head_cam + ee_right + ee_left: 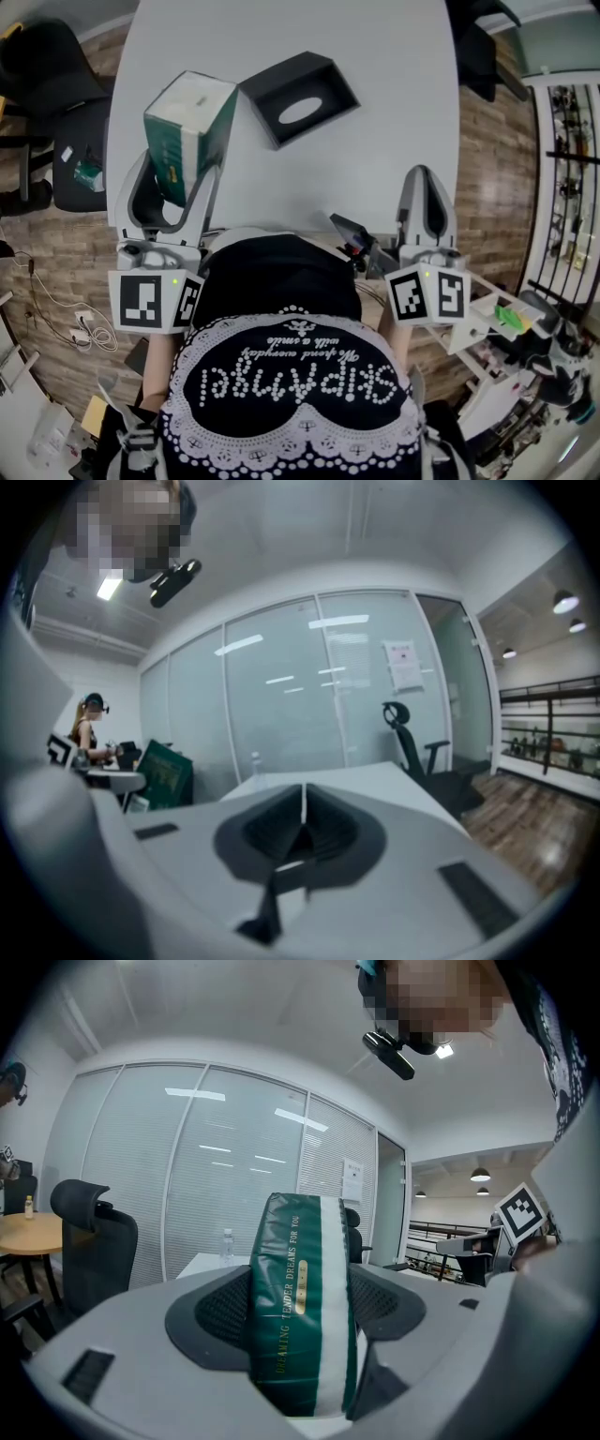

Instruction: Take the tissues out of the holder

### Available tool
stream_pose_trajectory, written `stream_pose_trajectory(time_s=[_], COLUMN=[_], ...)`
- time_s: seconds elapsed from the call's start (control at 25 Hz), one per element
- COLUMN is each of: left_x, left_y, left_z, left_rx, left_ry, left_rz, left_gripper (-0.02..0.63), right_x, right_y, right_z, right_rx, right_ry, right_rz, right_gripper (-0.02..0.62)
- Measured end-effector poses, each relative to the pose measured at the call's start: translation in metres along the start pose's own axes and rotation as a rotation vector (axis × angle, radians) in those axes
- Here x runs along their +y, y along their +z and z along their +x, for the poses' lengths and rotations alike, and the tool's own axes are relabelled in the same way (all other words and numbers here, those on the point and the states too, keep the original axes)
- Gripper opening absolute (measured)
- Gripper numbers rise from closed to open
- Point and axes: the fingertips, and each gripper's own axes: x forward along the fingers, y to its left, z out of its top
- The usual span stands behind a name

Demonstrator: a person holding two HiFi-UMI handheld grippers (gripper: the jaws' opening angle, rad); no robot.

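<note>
Removal appears done: the left hand-held gripper (pixel 178 176) clamps the green tissue pack (pixel 190 127) clear of the black holder (pixel 325 82), while the right hand-held gripper (pixel 427 185) is closed and empty.

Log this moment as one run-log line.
left gripper: shut on tissue pack, held above table | right gripper: shut, empty | holder: on table, pack outside it

I am counting two grippers, my left gripper (pixel 181 178) and my right gripper (pixel 424 178). I am seeing one tissue pack (pixel 190 131), one black holder (pixel 300 98) and one counter (pixel 375 56). I am also counting one bottle (pixel 226 1241) and one other person (pixel 87 733).
</note>
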Motion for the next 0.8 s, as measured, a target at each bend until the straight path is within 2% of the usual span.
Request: stream_pose_trajectory(time_s=[0.8], left_x=[-0.0078], left_y=[0.0042], left_z=[0.0058], left_rx=[-0.004], left_ry=[-0.030], left_rz=[0.005], left_gripper=[0.339], right_x=[-0.0027], right_y=[-0.0014], right_z=[-0.0050], right_rx=[0.010], right_ry=[-0.007], right_rz=[-0.019], right_gripper=[0.034])
